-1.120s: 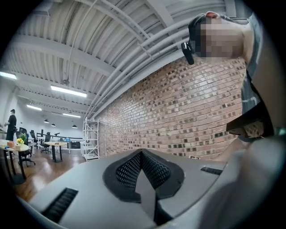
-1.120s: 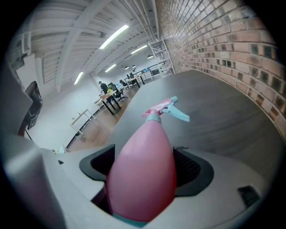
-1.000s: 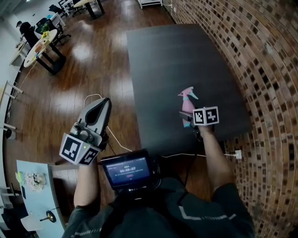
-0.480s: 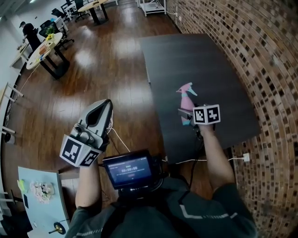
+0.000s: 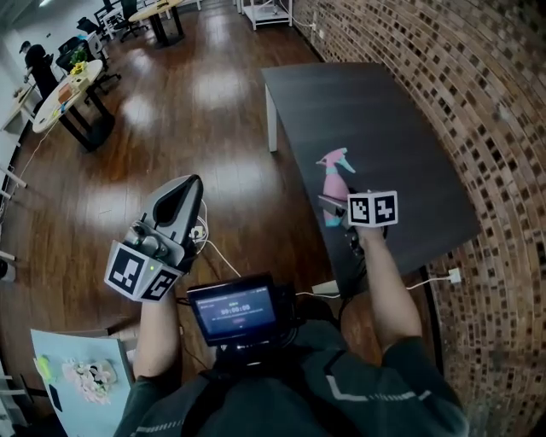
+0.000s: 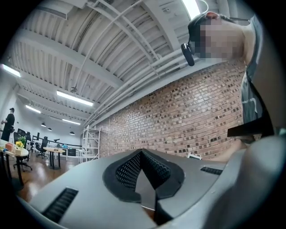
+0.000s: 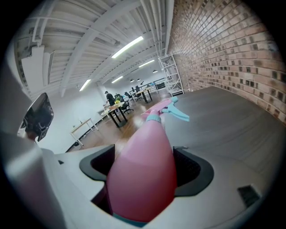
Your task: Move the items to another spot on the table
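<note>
A pink spray bottle [image 5: 333, 182] sat pinched in the jaws of your right gripper [image 5: 336, 207], over the near left part of the dark table [image 5: 384, 111]. Your left gripper [image 5: 186, 192] hung left of it over the wooden floor [image 5: 196, 102], jaws pressed together and empty.

I logged: brick wall [image 5: 478, 102] at right; glossy wooden floor [image 5: 171, 128]; white shelving rack [image 5: 264, 10] far off; lit screen [image 5: 235, 310] at chest; white plug [image 5: 455, 276] on floor.

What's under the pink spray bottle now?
The dark table, near its edge. The base of the spray bottle is covered by the right tool gripping it, so table contact can't be seen.
</note>
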Tool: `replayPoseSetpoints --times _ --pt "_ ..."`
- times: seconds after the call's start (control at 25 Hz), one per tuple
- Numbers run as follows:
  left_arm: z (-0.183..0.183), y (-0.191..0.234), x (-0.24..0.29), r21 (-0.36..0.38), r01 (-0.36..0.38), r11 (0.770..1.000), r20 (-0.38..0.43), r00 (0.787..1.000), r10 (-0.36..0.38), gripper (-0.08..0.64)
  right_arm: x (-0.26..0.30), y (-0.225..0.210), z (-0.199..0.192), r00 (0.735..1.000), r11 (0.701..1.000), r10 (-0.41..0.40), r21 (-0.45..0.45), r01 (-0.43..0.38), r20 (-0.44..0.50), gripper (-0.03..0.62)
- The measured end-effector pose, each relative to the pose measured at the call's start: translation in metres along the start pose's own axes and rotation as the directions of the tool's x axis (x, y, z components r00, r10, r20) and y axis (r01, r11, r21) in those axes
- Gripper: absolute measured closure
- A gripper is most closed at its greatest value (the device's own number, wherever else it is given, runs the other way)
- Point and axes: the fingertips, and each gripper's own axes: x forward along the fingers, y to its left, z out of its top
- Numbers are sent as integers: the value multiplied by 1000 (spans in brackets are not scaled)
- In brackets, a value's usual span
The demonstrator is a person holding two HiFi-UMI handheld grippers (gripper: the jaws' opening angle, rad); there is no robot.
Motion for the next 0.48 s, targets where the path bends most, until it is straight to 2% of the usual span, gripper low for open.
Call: replayPoseSetpoints --times 0.28,0.48 --pt "-12 25 2 -35 47 998 5 999 -47 568 21 28 18 1000 1000 -1 18 1 20 173" --pt "-16 56 16 -47 40 998 22 999 -39 568 45 16 33 1000 999 -21 39 20 19 173"
